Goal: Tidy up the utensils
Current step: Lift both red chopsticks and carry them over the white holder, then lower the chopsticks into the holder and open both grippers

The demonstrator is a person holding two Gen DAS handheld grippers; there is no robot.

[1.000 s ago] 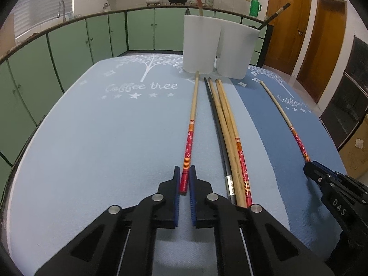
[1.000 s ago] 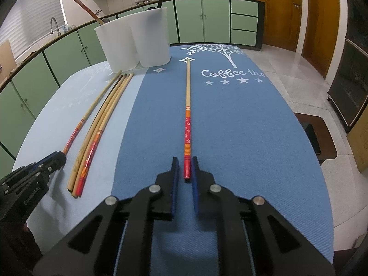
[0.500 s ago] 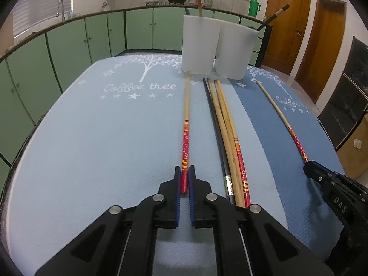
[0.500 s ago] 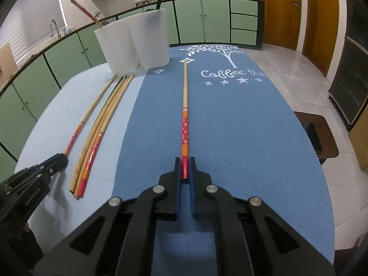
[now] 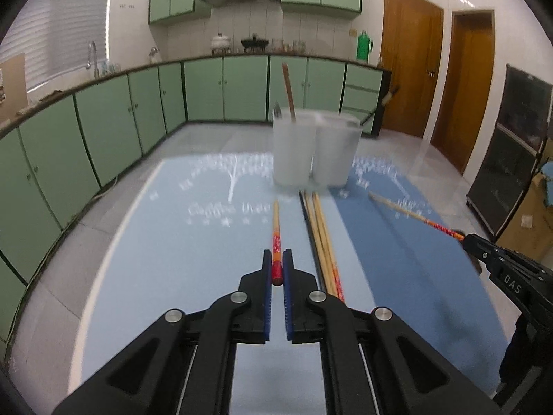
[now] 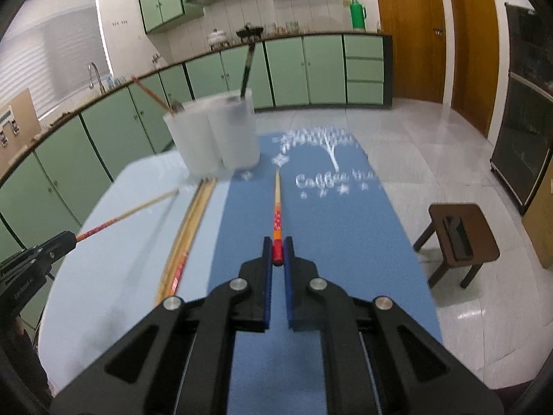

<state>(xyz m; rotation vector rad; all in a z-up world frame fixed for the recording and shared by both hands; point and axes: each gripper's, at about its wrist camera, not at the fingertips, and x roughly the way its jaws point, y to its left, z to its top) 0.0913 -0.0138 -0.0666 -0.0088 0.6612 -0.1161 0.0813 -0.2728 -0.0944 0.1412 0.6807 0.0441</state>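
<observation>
Above the blue mat [image 5: 179, 259], a red-ended chopstick [image 5: 276, 238] is pinched by its very end in the left gripper [image 5: 277, 266]; same for the right gripper [image 6: 277, 254] and its chopstick [image 6: 277, 214]; such end-grips could easily be swung or dropped short of the white cups [image 5: 312, 148].

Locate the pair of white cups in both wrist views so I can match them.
Left wrist: white cups upper centre, past the held chopstick tip.
Right wrist: white cups upper left of centre.
Shared landmark: green thermos on the counter.
</observation>
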